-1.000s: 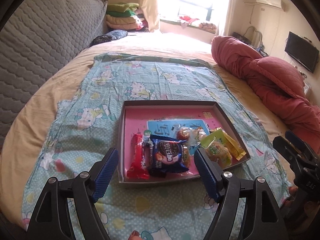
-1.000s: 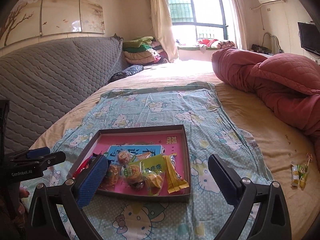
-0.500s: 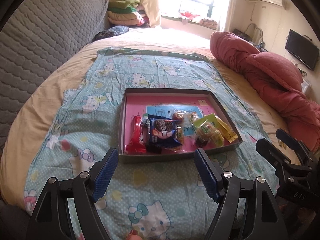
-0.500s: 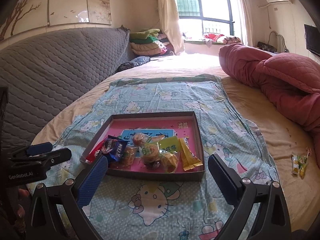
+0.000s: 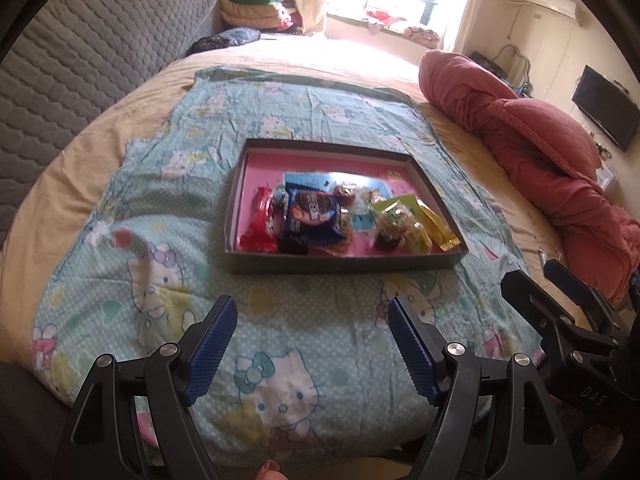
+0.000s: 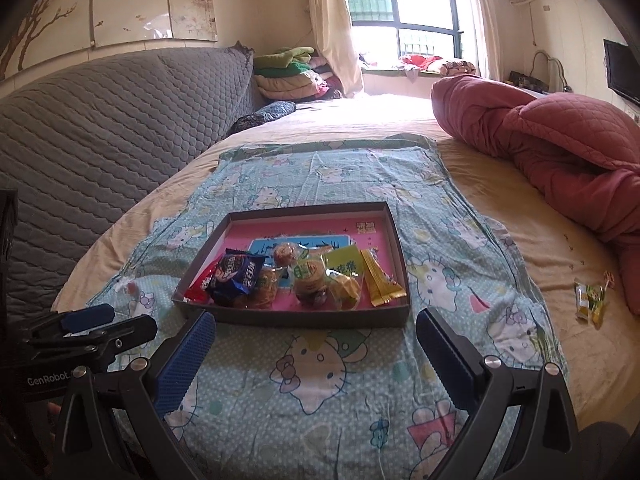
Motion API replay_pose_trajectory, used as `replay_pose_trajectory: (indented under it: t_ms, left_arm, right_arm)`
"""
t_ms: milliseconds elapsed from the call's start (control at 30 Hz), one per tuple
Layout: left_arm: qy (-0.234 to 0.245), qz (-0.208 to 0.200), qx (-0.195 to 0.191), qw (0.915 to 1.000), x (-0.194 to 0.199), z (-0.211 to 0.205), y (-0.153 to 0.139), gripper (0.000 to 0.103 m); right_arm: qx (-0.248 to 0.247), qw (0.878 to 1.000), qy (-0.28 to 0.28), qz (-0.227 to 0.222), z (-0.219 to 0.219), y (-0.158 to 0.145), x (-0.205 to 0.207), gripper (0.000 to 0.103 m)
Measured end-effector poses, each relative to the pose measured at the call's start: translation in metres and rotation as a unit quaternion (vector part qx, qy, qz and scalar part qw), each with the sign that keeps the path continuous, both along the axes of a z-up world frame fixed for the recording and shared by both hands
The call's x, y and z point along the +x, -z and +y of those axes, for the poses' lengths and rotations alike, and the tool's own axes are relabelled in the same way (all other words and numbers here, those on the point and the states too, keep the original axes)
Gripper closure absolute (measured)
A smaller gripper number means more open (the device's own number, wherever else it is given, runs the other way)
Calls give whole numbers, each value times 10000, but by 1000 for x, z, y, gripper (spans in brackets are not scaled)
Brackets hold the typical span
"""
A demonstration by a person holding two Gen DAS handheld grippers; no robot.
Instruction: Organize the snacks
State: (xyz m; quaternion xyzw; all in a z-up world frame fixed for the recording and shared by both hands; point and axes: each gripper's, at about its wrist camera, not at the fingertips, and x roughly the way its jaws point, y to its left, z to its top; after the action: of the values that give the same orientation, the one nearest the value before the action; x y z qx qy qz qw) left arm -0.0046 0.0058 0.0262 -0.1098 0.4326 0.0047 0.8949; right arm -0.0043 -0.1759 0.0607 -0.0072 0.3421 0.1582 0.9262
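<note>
- Your left hand-held gripper (image 5: 310,346) hangs with its blue-padded jaws spread wide and empty, above the Hello Kitty sheet (image 5: 168,208), short of the tray.
- Your right hand-held gripper (image 6: 316,356) is likewise wide open, holding nothing, just before the tray's near wall.
- The shallow dark cardboard tray with a pink floor (image 6: 394,236) lies flat on the sheet on the bed.
- In its near half the snacks bunch together: a red wrapper (image 5: 260,226) at the left, a dark blue cookie packet (image 5: 314,216) overlapping it, clear-wrapped golden pastries (image 6: 310,280) in the middle, and a yellow sachet (image 6: 380,284) at the right.
- A small green-yellow packet (image 6: 590,298) lies apart on the tan bedsheet, near the red quilt (image 6: 560,148).
</note>
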Motion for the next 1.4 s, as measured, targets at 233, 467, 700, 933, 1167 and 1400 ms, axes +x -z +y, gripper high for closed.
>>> replay_pose_trajectory:
  t_ms: [233, 467, 700, 933, 1167, 1400]
  left_arm:
    - [-58, 9, 116, 9999, 0, 1, 10, 24]
    - [-56, 102, 261, 9996, 6, 3, 25, 24]
    - [-46, 284, 190, 9994, 11, 5, 38, 24]
    - [-75, 347, 177, 9992, 11, 5, 42, 24]
    - [-47, 330, 176, 9993, 11, 4, 42, 24]
    - [-57, 317, 241, 9992, 11, 3, 40, 24]
  right_arm:
    - [-20, 9997, -212, 94, 8, 7, -6, 2]
    - [86, 9984, -331, 442, 10, 29, 0, 2]
    - [37, 9972, -303, 681, 9, 45, 8, 2]
    - [-44, 9973, -340, 655, 12, 48, 8, 2]
    - [-37, 9969, -285, 739, 10, 52, 10, 2]
    - [-68, 9968, -308, 731, 11, 53, 9, 2]
